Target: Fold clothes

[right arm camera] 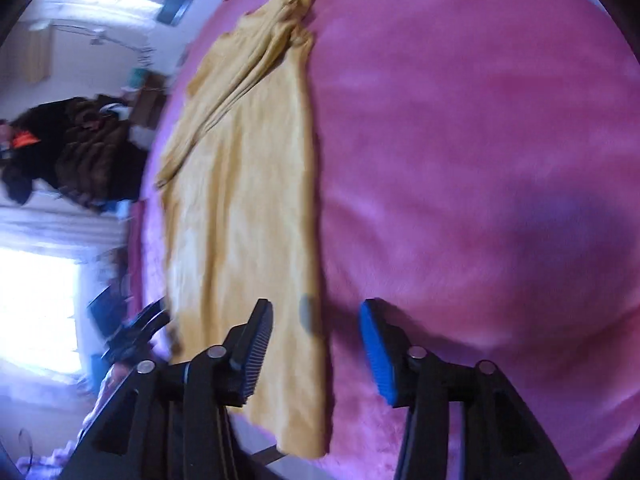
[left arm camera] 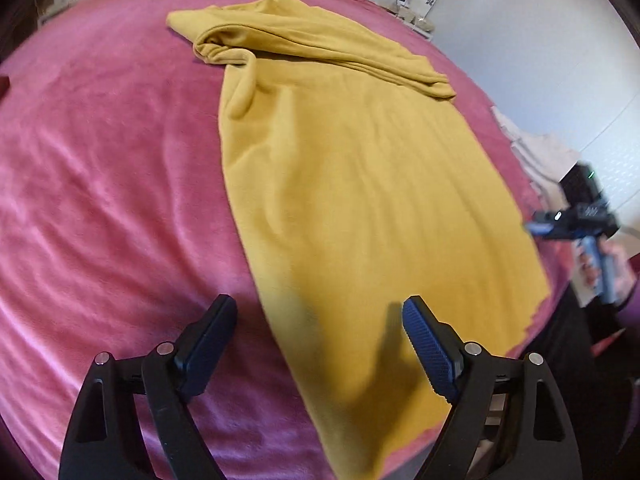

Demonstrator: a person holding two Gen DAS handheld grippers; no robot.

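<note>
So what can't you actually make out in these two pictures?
- Yellow garment, left wrist view: near hem cut off by the bottom edge, behind the left gripper.
- Right gripper, same view: blurred at the edge, its jaws unreadable.
- Dark heap beside the pink bed, right wrist view: motion blur; unidentifiable.
</note>
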